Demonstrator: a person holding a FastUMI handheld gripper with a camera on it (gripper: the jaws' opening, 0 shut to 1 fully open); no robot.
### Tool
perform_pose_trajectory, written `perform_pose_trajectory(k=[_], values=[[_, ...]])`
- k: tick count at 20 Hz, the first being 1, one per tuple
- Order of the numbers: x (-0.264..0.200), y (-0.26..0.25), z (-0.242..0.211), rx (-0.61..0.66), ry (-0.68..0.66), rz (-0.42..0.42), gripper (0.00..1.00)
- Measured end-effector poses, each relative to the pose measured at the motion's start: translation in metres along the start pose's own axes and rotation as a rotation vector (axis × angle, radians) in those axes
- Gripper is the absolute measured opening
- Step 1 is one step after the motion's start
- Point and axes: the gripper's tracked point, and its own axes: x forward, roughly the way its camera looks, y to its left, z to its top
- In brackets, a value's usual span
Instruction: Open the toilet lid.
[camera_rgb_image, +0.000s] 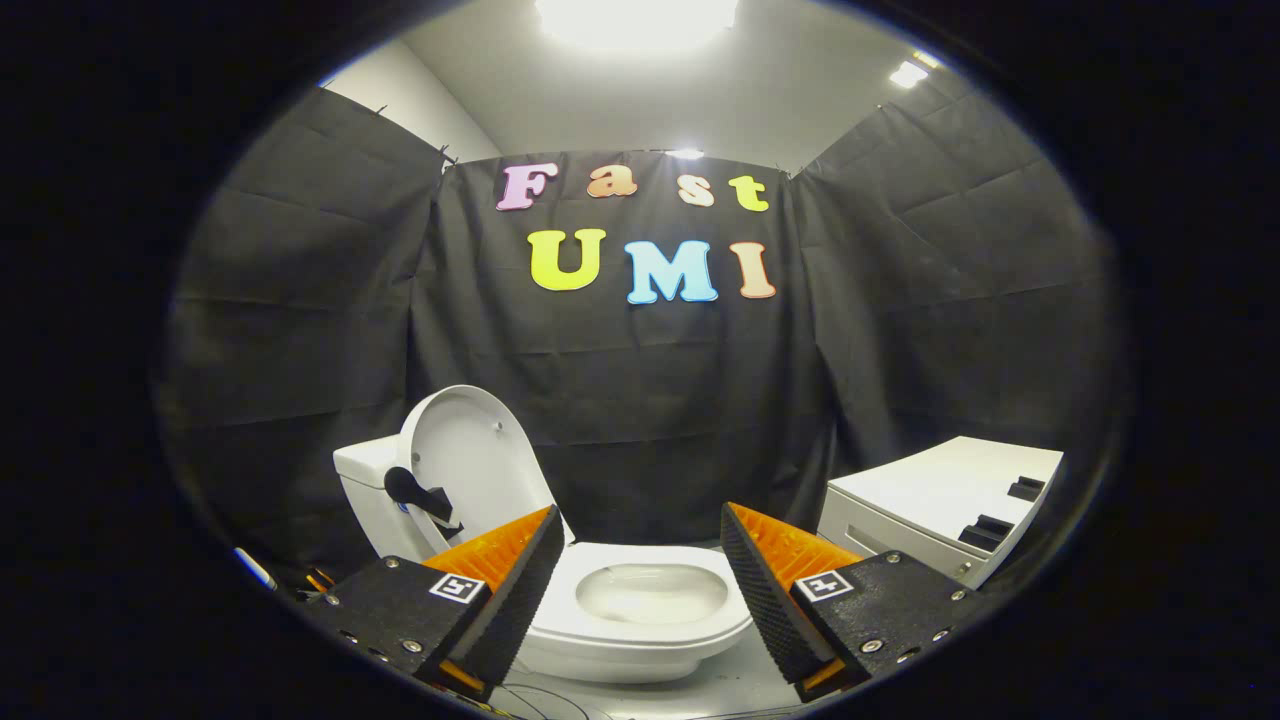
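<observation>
White toilet tank (362, 490) at left, toilet lid (470, 465) upright against it. Toilet bowl (650, 595) sits uncovered just beyond hand-held gripper (642, 575), fingers spread, holding nothing. White cabinet (940, 500) stands at right.

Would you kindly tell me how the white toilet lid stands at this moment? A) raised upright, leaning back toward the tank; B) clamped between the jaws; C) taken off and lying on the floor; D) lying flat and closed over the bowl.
A: the white oval toilet lid stands raised against the white tank, leaving the white seat and bowl uncovered, while the gripper has its jaws spread open, holding nothing.
</observation>
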Motion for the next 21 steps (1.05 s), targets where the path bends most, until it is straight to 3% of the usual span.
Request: perform_pose_trajectory(k=[21], values=[[-0.0097,-0.0113,-0.0018,-0.01,-0.012,-0.002,0.97]])
